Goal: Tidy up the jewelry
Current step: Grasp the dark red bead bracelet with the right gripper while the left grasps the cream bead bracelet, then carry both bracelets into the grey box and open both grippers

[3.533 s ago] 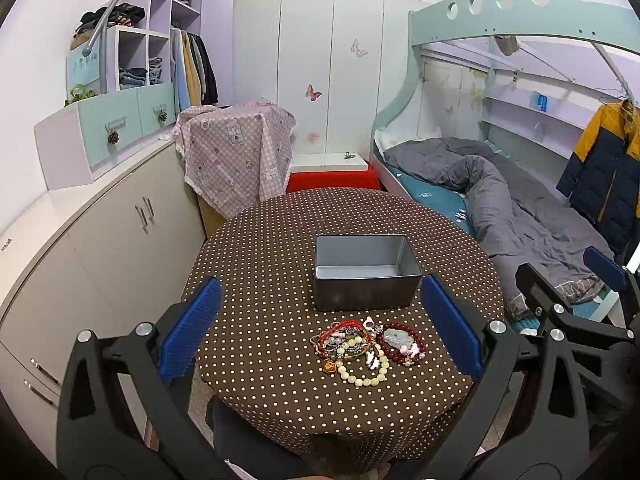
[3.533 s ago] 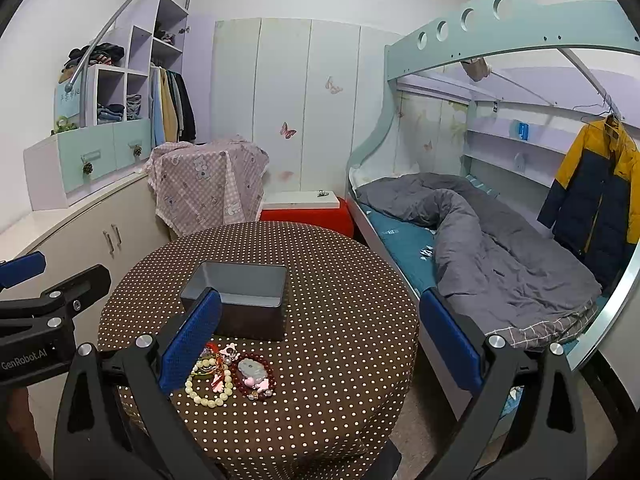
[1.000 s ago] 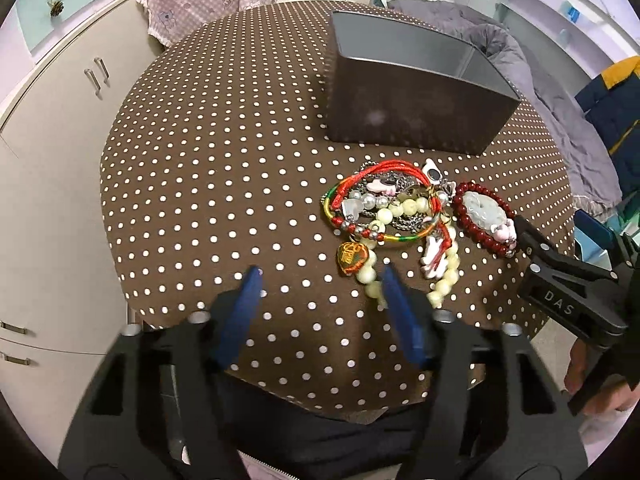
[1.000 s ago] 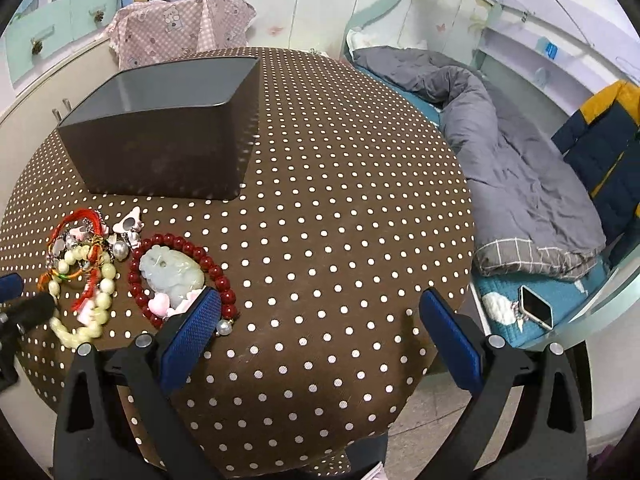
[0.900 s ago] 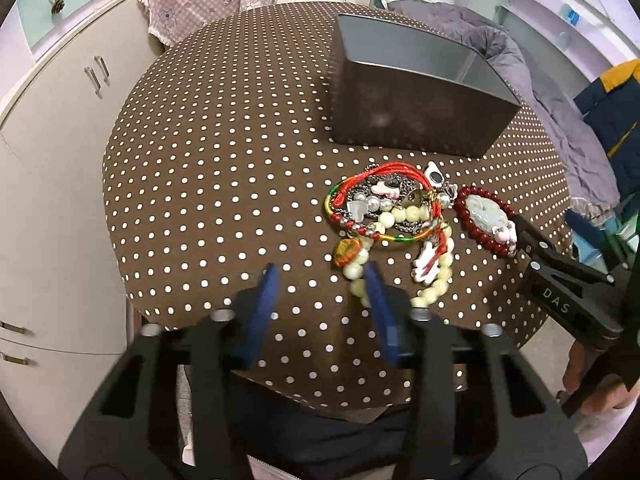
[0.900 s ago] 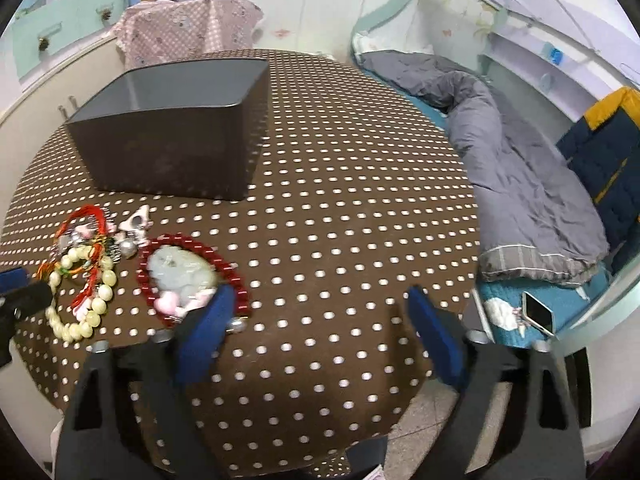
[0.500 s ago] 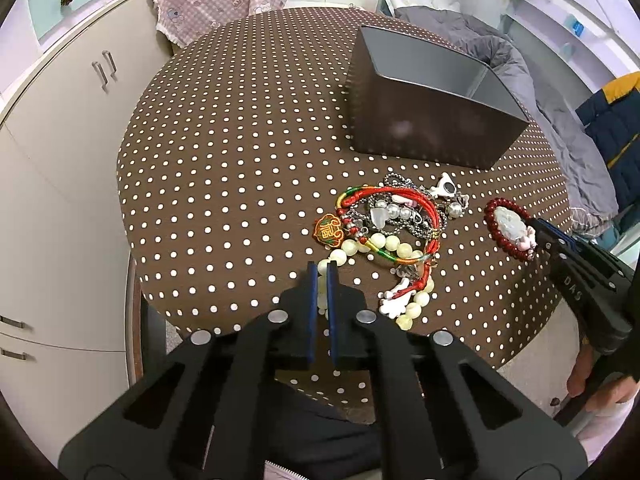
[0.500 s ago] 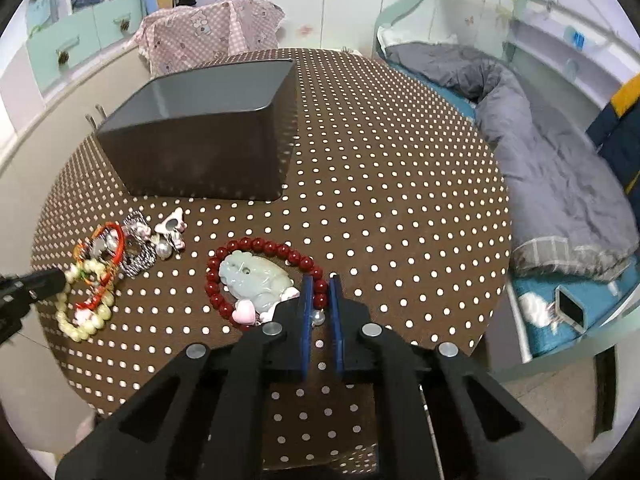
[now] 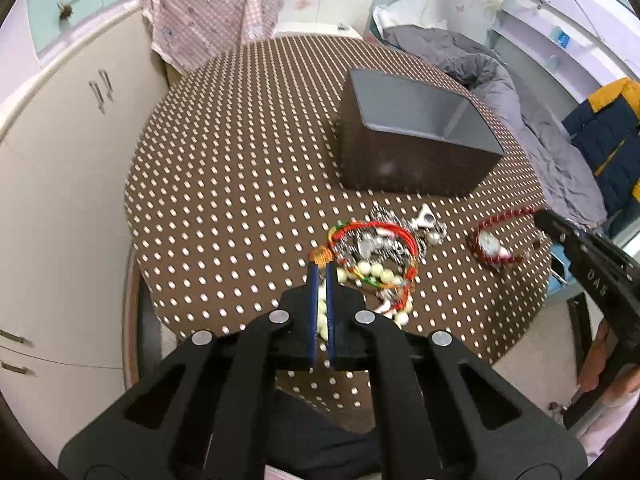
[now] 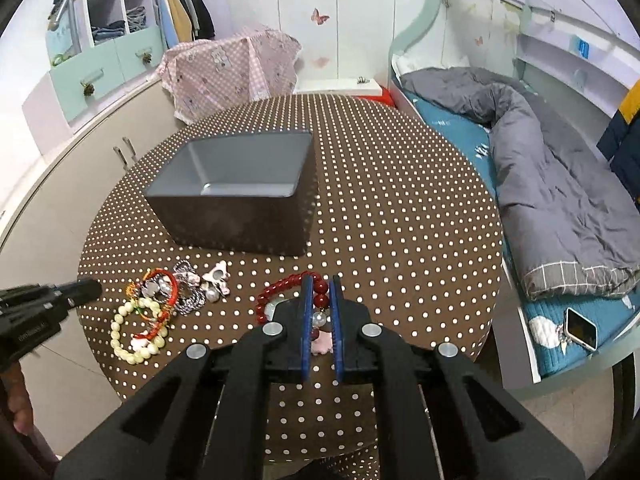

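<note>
We are lifting two pieces of jewelry at once toward the grey box (image 10: 236,196), which is standing open and empty on the dotted counter (image 10: 400,216). Our right tongs (image 10: 319,280) are clamped on the red bead bracelet (image 10: 280,286), a few beads and its pale charm pinched between the blue pads, the rest of the loop hanging to the left. Our left tongs (image 9: 319,270) are closed narrow on the cream bead strand (image 9: 374,270), whose far end is lying tangled with the red cord bangle (image 9: 372,230) and silver pieces in the heap just in front of the box.

To do this well, we are better off raising the left strand slowly, since it will likely drag the tangled pieces along. The red bracelet looks free, so we are judging it safest to carry it over the box rim first, lower it inside, then open. We are keeping both grips firm; round beads may slip.
</note>
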`<action>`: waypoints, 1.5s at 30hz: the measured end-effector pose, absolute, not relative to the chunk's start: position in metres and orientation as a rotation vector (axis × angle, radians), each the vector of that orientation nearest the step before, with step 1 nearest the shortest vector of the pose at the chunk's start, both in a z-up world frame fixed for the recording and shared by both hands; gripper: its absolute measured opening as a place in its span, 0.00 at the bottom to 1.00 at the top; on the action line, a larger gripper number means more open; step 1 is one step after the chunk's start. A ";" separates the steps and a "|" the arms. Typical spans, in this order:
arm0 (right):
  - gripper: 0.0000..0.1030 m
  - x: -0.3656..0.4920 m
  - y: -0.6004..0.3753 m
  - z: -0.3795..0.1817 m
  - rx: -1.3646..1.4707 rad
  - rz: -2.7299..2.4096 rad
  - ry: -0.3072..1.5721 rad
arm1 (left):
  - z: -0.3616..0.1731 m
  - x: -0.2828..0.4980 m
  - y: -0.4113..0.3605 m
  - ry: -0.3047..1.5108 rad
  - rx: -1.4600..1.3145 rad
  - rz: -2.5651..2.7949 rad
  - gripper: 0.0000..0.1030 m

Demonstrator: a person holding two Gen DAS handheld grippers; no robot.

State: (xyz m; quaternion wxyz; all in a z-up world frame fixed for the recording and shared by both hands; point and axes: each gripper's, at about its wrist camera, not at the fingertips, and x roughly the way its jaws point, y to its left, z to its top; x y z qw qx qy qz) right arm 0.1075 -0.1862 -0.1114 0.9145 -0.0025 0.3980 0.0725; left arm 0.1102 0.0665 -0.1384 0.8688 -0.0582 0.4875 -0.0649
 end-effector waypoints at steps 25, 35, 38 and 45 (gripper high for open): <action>0.06 0.101 -0.167 -0.106 -0.019 0.180 0.811 | -0.158 0.108 0.040 1.029 0.056 -0.087 0.09; 0.06 0.100 -0.160 -0.071 -0.042 0.220 0.710 | -0.116 0.108 0.043 0.915 0.033 -0.145 0.09; 0.06 0.101 -0.161 -0.061 -0.048 0.222 0.677 | -0.105 0.111 0.043 0.881 0.029 -0.152 0.09; 0.06 0.111 -0.158 -0.046 -0.059 0.238 0.637 | -0.080 0.114 0.038 0.802 0.025 -0.170 0.09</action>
